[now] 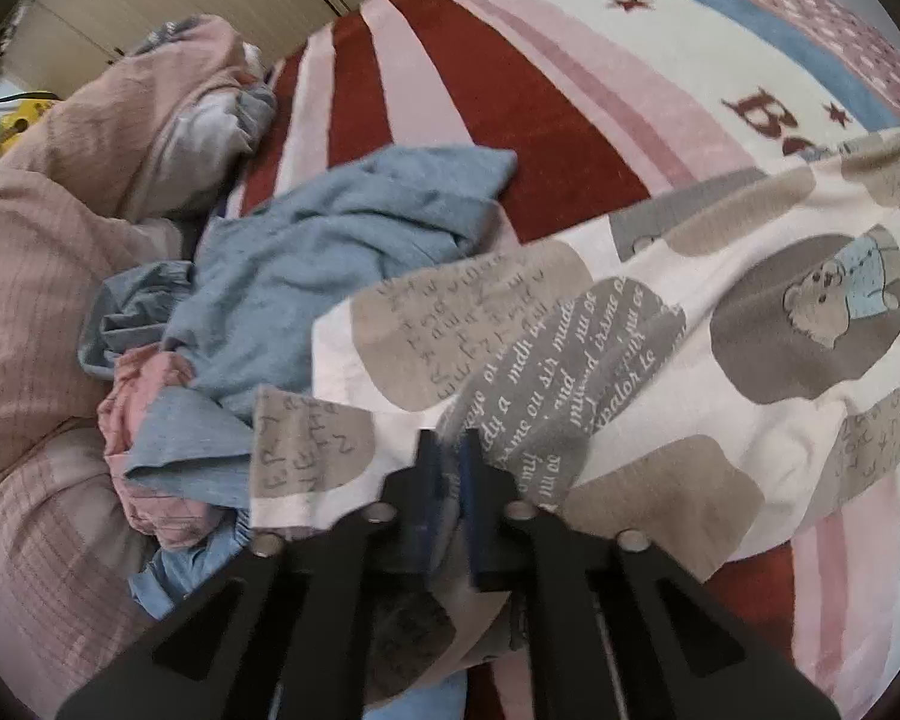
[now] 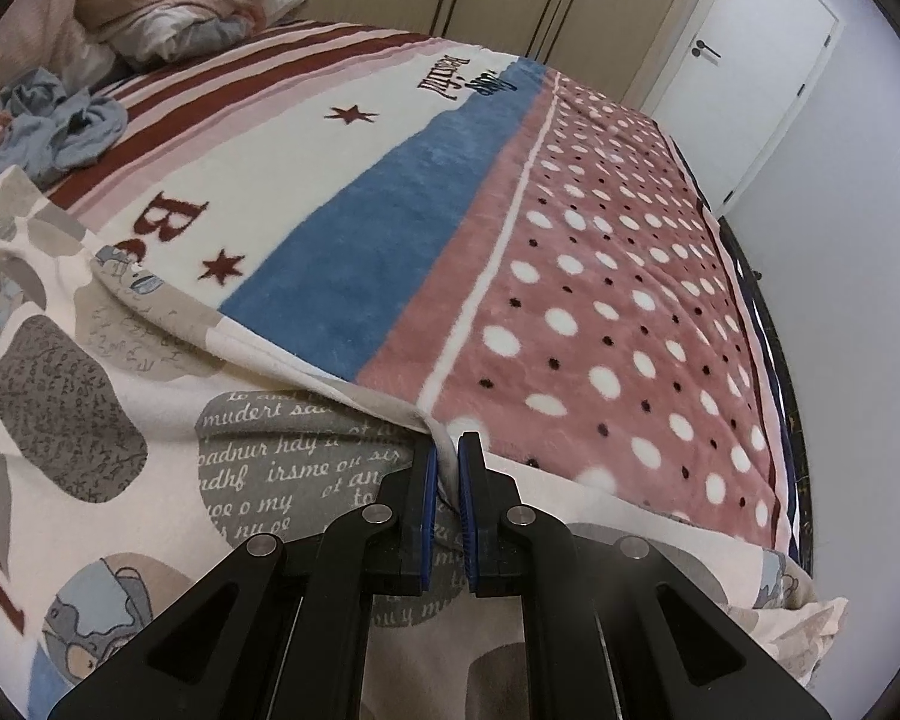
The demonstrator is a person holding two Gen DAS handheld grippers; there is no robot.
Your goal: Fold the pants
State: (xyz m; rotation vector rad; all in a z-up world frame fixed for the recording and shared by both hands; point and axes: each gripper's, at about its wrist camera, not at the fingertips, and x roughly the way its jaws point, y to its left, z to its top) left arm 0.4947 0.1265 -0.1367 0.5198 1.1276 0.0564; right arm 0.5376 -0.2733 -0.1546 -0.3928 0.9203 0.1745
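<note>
Pants (image 1: 660, 324) edge pinched in both grippers, left gripper (image 1: 448, 450) and right gripper (image 2: 447, 456).

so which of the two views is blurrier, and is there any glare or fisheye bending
Left wrist view: smeared, printed pants and left gripper soft. Right wrist view: sharper, right gripper crisp on the cloth; mild washout on the white door. Both bend straight lines and have dark rounded corners.

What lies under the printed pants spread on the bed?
The patterned blanket lies beneath the printed pants, showing around their edges. Whatever lies directly under the fabric is covered.
</note>
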